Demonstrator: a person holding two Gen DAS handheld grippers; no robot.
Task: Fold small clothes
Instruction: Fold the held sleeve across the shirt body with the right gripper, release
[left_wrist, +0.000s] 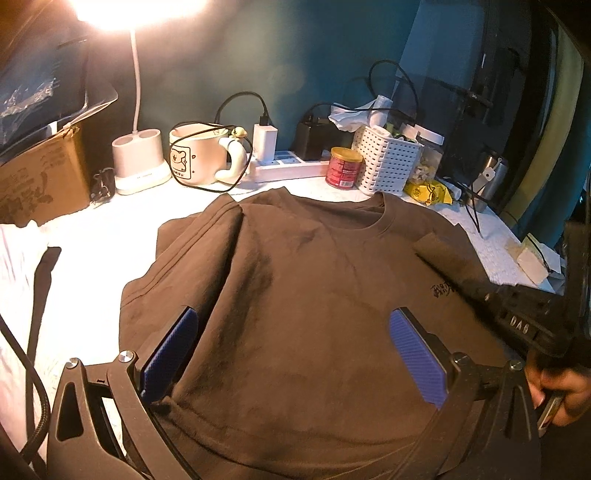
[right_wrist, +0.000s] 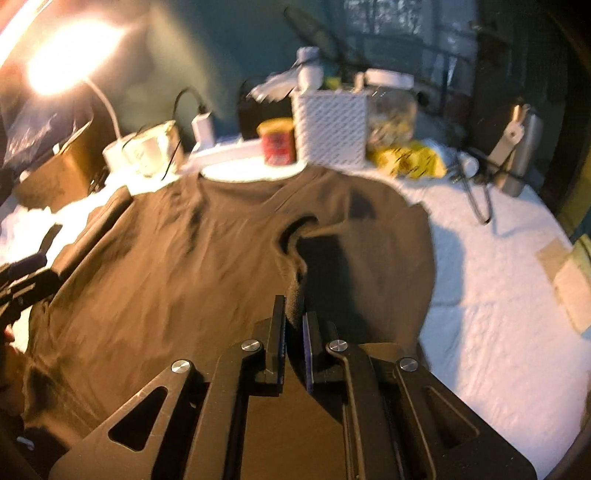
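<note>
One brown T-shirt (left_wrist: 295, 280), two tongs (right_wrist: 294, 325)

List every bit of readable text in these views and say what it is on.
"DAB": on the right gripper, left wrist view.
Black print on the brown T-shirt: unreadable.
Red can label, mug print, cardboard box, yellow packet: too small or blurred.

Brown T-shirt (left_wrist: 314, 295) flat on white-covered table (left_wrist: 92, 295)

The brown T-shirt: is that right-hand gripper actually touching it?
Touching. In the right wrist view the right gripper has a fold of the brown T-shirt pinched between its nearly shut pads.
</note>
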